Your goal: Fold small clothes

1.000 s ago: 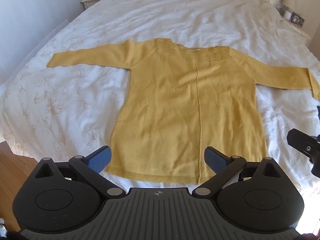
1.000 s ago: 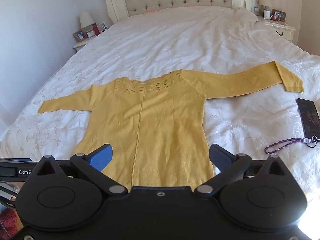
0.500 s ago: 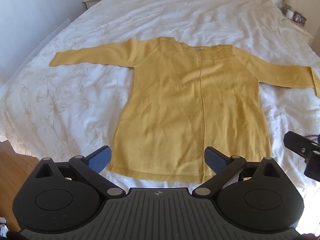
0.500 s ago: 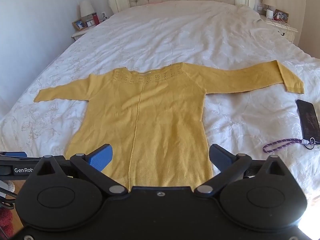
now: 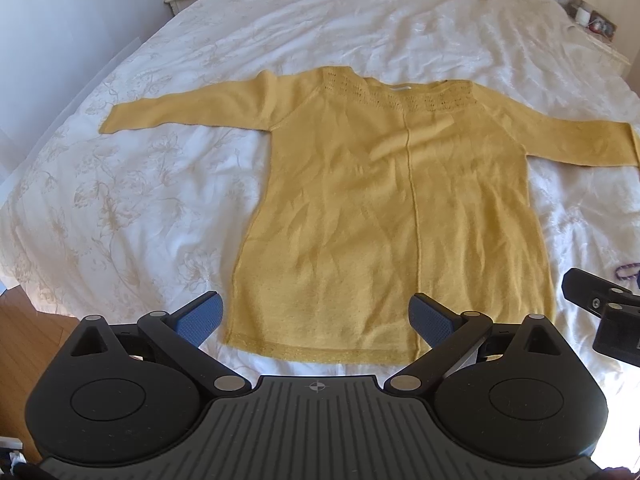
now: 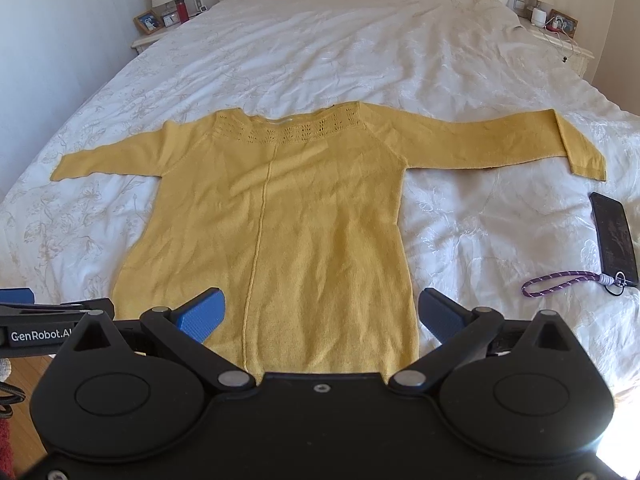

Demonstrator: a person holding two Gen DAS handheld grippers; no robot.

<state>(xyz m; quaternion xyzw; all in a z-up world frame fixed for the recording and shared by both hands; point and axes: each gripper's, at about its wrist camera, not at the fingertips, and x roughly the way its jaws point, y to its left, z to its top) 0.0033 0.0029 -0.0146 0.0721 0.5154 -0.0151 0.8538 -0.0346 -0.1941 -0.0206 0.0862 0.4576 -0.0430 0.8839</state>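
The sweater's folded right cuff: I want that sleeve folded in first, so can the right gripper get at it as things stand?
Probably yes. The right gripper is open and empty, and bare bedspread lies before the cuff. The phone lies nearer than the cuff, apart from it.

Mustard-yellow sweater (image 5: 392, 208), white floral bedspread (image 5: 132, 200)

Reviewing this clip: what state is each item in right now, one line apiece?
Sweater: spread flat on the bed, unfolded, right cuff turned back.
Left gripper: open, holding nothing, near the hem.
Right gripper: open, holding nothing, over the hem.
Phone: lying flat on the bed, screen dark.
Strap: lying loose, attached to the phone.
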